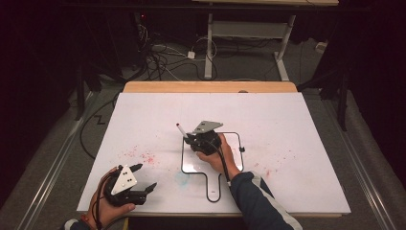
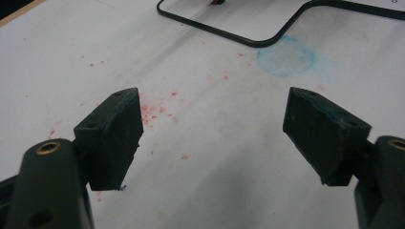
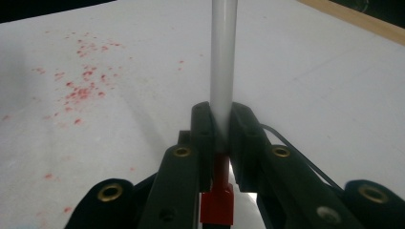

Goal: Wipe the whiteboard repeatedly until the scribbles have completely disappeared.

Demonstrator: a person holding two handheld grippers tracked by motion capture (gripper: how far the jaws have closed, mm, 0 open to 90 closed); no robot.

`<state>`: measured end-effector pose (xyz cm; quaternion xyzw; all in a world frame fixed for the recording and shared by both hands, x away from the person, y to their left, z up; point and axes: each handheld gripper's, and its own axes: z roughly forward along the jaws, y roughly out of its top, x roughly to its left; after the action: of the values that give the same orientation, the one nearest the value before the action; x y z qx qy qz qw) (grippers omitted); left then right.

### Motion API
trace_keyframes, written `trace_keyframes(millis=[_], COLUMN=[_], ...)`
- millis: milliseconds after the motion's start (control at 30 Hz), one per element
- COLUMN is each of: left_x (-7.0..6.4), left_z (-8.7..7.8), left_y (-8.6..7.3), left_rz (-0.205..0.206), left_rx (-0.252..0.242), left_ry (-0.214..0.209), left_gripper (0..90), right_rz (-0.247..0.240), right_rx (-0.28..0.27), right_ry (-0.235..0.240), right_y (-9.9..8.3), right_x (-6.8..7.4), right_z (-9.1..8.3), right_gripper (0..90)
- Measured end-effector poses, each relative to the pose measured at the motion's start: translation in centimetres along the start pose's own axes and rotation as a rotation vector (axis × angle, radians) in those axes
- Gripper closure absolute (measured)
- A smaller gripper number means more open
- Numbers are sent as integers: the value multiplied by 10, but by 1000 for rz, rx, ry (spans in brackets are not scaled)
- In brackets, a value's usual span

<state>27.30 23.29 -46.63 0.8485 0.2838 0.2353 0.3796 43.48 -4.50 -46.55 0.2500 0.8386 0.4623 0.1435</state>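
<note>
Near frame centre, the right hand-held gripper point(image 1: 187, 139) clamps a white red-tipped marker pen point(image 1: 181, 129) slanting upper-left over the small black-framed whiteboard point(image 1: 234, 143); the left hand-held gripper point(image 1: 143, 178) gapes empty on the tabletop point(image 1: 287, 124).

My right gripper point(image 3: 220, 125) has matt black plastic jaws with small brass-coloured rivets, and they close on a smooth, slightly glossy white plastic marker pen point(image 3: 223, 57) that has a shiny red plastic end. The pads of my left gripper point(image 2: 215, 138) look like dull, rubbery black foam, with rough edges and faint blue smears. On top of it sits a flat matt grey plate of metal or plastic. The white surface point(image 1: 287, 124) is smooth with a soft sheen, speckled with dry red marks and one chalky blue smudge. The small white handled board point(image 1: 234, 143) looks glossier and is rimmed in thin black. A bare wooden edge point(image 1: 210, 86) runs along the far side.
</note>
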Motion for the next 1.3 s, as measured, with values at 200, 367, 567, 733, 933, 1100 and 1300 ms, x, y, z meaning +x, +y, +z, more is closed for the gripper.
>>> trace_keyframes(millis=[200, 367, 567, 733, 933, 1100, 1300], left_x=[-1, -1, -1, -1, -2, -1, 7], left_z=[1, 1, 2, 3, 3, 6, 21], left_y=[1, 1, 1, 1, 2, 5, 25], left_rz=[5, 6, 7, 8, 10, 4, -40], left_rx=[6, 8, 9, 9, 11, 12, 5], left_ry=[-3, -5, -5, -5, -6, -7, 31], left_gripper=[205, 205, 205, 205, 205, 209, 325], right_rz=[-46, -19, 15, 19, 27, -2, -31], right_rx=[1, -2, 2, 11, 17, 9, -4], right_ry=[86, 25, -35, -70, -95, -49, 22], right_y=[-4, -11, -20, -28, -31, -26, -17], right_x=[22, 4, -19, -32, -40, -29, -13], right_z=[-1, -12, -30, -45, -53, -41, -32], right_gripper=[822, 822, 822, 822, 822, 822, 822])
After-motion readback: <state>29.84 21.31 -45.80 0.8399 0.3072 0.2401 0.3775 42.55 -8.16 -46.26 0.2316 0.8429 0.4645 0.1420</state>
